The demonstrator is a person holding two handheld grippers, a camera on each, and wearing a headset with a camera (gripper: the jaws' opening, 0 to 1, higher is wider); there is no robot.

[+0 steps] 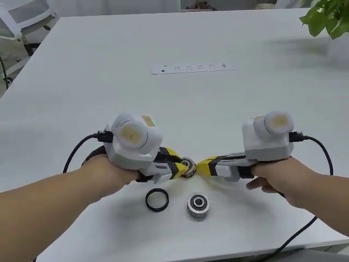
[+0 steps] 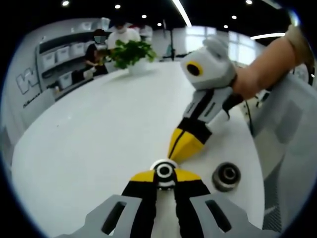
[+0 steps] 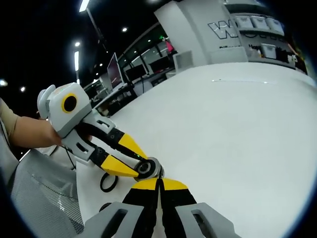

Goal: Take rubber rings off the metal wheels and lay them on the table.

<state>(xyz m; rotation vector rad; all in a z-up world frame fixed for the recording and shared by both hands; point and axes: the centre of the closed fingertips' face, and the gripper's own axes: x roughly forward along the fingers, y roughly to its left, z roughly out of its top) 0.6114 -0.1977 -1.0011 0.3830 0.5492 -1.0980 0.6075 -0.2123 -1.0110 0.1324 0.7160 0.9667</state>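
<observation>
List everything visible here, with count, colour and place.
held wheel: 1, silver, in left gripper's jaws
loose wheel: 1, silver-dark, on table, near edge
rubber ring: 1, black, flat beside loose wheel
power strip: 1, white, table middle
plant: 1, green, far right corner
office chair: 1, white, beyond far left corner
table: 1, white
left gripper: 1, white-black-yellow, shut on held wheel
right gripper: 1, same colours, shut, tips at held wheel
hands: 2, holding grippers

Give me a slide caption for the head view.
Left gripper clamps a metal wheel as the right gripper meets it; a loose rubber ring and second wheel lie on the table.
</observation>
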